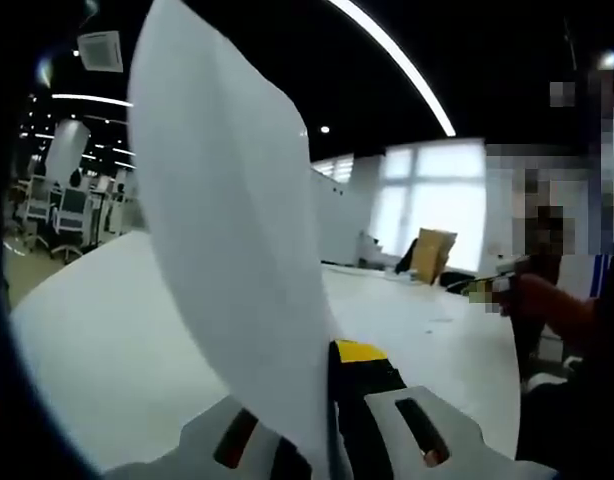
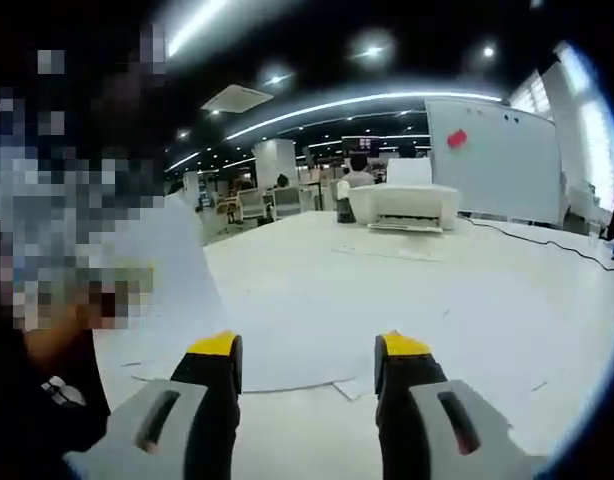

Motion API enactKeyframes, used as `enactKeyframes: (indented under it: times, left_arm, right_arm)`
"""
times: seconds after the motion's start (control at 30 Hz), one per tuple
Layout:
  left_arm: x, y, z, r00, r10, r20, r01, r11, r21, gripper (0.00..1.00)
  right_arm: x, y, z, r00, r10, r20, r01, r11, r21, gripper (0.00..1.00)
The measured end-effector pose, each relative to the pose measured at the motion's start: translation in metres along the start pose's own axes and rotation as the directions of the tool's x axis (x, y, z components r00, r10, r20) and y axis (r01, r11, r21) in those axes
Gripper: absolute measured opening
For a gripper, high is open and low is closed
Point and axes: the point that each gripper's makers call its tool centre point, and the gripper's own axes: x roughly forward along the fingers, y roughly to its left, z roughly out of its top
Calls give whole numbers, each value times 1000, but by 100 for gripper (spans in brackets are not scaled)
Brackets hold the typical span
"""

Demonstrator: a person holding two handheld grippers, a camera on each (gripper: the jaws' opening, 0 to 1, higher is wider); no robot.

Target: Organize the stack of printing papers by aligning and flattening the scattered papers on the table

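White paper sheet (image 1: 227,250) upright through centre of left gripper view, from bottom centre to top, pinched at lower edge by left gripper (image 1: 322,400); yellow-tipped jaw pressed against sheet. Same sheet at left of right gripper view (image 2: 172,270), curved, raised above white table (image 2: 407,300). More papers (image 2: 287,365) flat on table, lower centre, just beyond right gripper (image 2: 307,365); jaws spread, nothing between. White printer (image 2: 405,205) upper centre. Whiteboard (image 2: 497,155) upper right. Brown box (image 1: 432,255) right of centre, left gripper view.
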Motion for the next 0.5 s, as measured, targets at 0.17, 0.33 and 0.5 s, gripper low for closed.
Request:
enactKeyframes:
  times: [0.17, 0.33, 0.5]
  left_arm:
    - [0, 0, 0, 1000, -6, 1, 6, 1000, -4, 6]
    - [1, 0, -1, 1000, -6, -7, 6, 1000, -3, 6]
    - [1, 1, -1, 1000, 3, -7, -3, 1000, -1, 6]
  right_arm:
    - [3, -3, -3, 1000, -14, -17, 14, 1000, -4, 49]
    - [5, -7, 0, 1000, -24, -9, 24, 1000, -14, 49]
    - [15, -12, -3, 999, -47, 5, 47, 999, -8, 50]
